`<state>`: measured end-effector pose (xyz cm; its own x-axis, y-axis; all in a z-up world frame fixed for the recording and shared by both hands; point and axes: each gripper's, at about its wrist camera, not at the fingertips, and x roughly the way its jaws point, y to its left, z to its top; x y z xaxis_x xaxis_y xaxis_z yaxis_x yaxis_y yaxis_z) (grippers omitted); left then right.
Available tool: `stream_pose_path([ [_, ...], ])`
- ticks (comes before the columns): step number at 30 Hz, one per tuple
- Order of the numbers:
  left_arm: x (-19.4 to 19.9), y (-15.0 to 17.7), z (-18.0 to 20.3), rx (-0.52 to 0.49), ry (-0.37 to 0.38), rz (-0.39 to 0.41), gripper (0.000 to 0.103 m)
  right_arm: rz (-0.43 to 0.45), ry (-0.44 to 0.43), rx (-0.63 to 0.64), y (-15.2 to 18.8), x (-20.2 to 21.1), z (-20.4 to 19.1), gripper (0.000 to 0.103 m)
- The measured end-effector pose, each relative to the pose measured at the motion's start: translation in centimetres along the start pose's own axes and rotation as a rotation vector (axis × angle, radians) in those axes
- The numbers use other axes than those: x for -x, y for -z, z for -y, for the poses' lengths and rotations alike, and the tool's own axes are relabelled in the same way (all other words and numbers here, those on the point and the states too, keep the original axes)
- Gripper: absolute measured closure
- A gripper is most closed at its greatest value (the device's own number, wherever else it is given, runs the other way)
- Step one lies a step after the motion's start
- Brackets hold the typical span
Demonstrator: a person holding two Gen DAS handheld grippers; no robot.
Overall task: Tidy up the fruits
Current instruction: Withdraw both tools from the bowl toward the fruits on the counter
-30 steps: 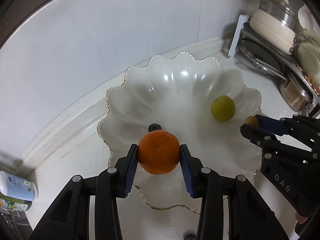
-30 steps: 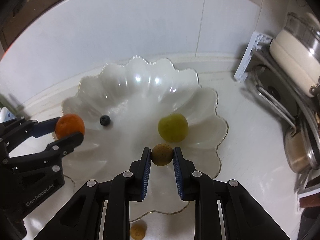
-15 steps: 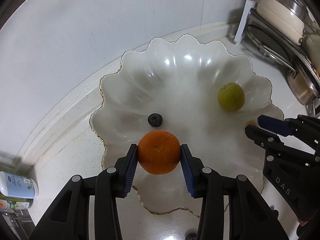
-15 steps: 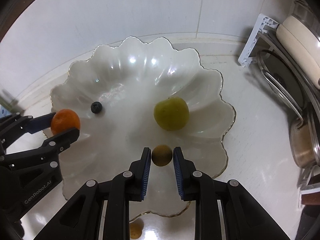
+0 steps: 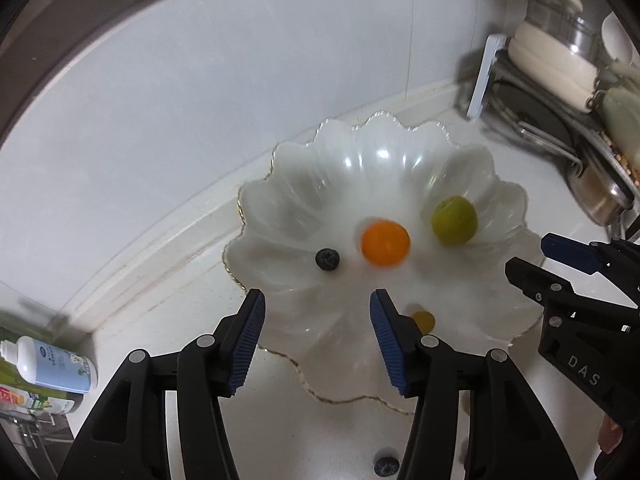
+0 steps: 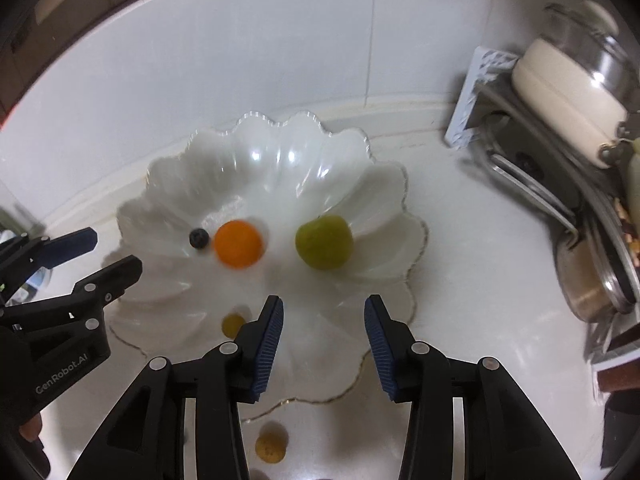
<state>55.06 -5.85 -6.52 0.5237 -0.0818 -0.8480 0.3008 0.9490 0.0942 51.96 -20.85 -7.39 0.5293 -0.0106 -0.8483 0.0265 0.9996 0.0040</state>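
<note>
Grippers [image 5: 316,320] apart; bowl [image 5: 276,172] holds orange [image 5: 385,242], blueberry [image 5: 327,259].

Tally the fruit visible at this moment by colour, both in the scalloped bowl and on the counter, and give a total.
Orange: 1, the tangerine in the bowl.
Green: 1, a round fruit in the bowl.
Dark blue: 2 blueberries, one in the bowl, one on the counter.
Yellow-brown: 2 small fruits, one in the bowl, one on the counter.
Total: 6

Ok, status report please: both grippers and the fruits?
Left gripper open, right gripper open, both empty. Orange, green fruit, blueberry, small yellow fruit in scalloped bowl. Nothing blocking.
</note>
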Motion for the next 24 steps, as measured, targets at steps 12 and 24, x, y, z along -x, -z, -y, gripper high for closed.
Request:
stream_pose_path([
  [12,6.5,1.8,0.0,-0.009,-0.003,0.149,0.049,0.174,0.031,-0.003,1.7,7.0,-0.4,0.059],
  [24,11.8,4.7,0.3,-0.009,0.019,0.236,0.049,0.276,0.028,0.006,4.6,12.5,-1.0,0.059],
])
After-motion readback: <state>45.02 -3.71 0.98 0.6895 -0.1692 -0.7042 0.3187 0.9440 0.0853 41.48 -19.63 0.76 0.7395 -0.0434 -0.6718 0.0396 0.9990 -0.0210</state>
